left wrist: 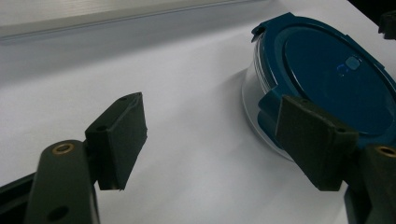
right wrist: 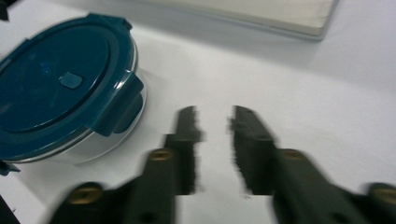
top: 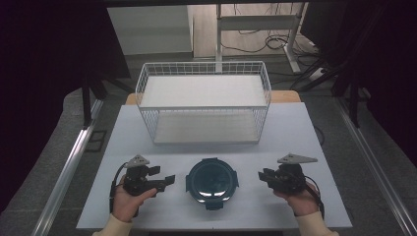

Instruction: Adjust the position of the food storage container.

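A round clear container with a dark blue clip-on lid [top: 212,181] sits near the front middle of the white table [top: 295,132]. My left gripper [top: 164,176] hovers just left of it, jaws open and empty; in the left gripper view [left wrist: 217,142] the container [left wrist: 327,79] lies beyond the right jaw. My right gripper [top: 263,176] is held to the right of the container, apart from it. In the right gripper view [right wrist: 212,123] its jaws stand a little apart with bare table between them, and the container [right wrist: 60,88] lies at the left.
A white wire basket [top: 204,101] with two shelves stands at the back middle of the table. A metal rail [top: 69,167] runs along the floor on the left, another on the right. A desk frame and cables [top: 275,39] lie beyond.
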The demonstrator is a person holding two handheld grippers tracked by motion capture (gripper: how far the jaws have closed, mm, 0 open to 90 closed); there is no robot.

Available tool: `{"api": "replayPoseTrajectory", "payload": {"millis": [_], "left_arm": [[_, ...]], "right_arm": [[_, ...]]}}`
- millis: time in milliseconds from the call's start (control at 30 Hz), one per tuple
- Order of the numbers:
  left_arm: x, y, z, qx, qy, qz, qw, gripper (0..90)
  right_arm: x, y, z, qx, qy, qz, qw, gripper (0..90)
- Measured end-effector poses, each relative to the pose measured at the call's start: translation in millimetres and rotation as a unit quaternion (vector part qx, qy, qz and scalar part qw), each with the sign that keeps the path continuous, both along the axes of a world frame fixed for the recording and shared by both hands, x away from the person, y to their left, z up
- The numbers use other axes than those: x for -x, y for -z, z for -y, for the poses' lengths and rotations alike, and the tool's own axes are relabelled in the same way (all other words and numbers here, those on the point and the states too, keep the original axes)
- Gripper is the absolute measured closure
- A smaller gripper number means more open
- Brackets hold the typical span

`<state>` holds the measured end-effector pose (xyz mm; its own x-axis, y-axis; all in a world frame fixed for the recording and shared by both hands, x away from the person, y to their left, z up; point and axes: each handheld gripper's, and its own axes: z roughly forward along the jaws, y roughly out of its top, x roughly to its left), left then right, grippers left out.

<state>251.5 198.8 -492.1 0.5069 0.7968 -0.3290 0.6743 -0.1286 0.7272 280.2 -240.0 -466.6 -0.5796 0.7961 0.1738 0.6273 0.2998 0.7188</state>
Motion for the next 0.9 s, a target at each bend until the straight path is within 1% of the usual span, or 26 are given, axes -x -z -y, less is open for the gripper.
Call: {"api": "replayPoseTrajectory", "payload": {"millis": [33,100,133,167,200,233,300,400,500,600,700,800,900], "left_arm": [[-0.2,0.1,-0.1,0.0,-0.002,0.0,1.0,24.2],[-0.6,0.7,-0.2,0.0,-0.003,-0.001,1.0,23.6],[-0.7,1.1,-0.1,-0.001,-0.004,-0.002,1.0,23.1],[-0.7,1.5,0.0,-0.001,-0.006,-0.003,1.0,22.4],[-0.6,1.6,0.1,0.0,-0.007,-0.003,1.0,22.1],[-0.5,1.4,0.3,0.001,-0.007,-0.004,1.0,21.7],[-0.3,0.8,0.3,0.002,-0.008,-0.003,1.0,21.1],[0.0,-0.1,-0.1,0.003,-0.009,-0.001,1.0,20.8],[-0.1,0.0,-0.4,0.004,-0.011,-0.002,0.9999,20.4],[-0.1,0.1,-0.6,0.006,-0.012,-0.003,0.9999,20.1],[0.9,-0.5,-0.3,0.007,-0.012,-0.002,0.9999,19.9],[1.8,-1.7,-0.4,0.012,-0.011,-0.003,0.9999,19.7],[1.8,-3.5,0.2,0.023,-0.012,-0.006,0.9996,19.0]], "right_arm": [[1.5,0.9,5.3,-0.009,0.003,0.005,0.9999,58.1],[1.8,0.7,10.5,-0.025,0.013,0.011,0.9996,46.8],[1.6,0.0,11.7,-0.031,0.014,0.012,0.9993,42.6],[1.2,-0.9,12.5,-0.043,0.011,0.014,0.9989,38.4],[1.0,-1.3,11.9,-0.052,0.006,0.014,0.9985,36.1],[1.5,-1.4,10.6,-0.055,-0.001,0.017,0.9984,34.0],[2.4,-0.6,7.7,-0.05,-0.011,0.02,0.9985,31.5],[2.2,0.9,5.6,-0.046,-0.015,0.019,0.9986,29.8],[1.3,3.1,4.8,-0.042,-0.016,0.014,0.9989,27.9],[1.0,4.1,4.3,-0.04,-0.013,0.015,0.999,27.7],[0.9,3.9,4.3,-0.043,-0.013,0.016,0.9989,27.7],[0.8,4.2,3.1,-0.045,-0.014,0.013,0.9988,27.0],[1.3,3.8,-0.3,-0.045,-0.015,0.012,0.9988,26.2]]}}
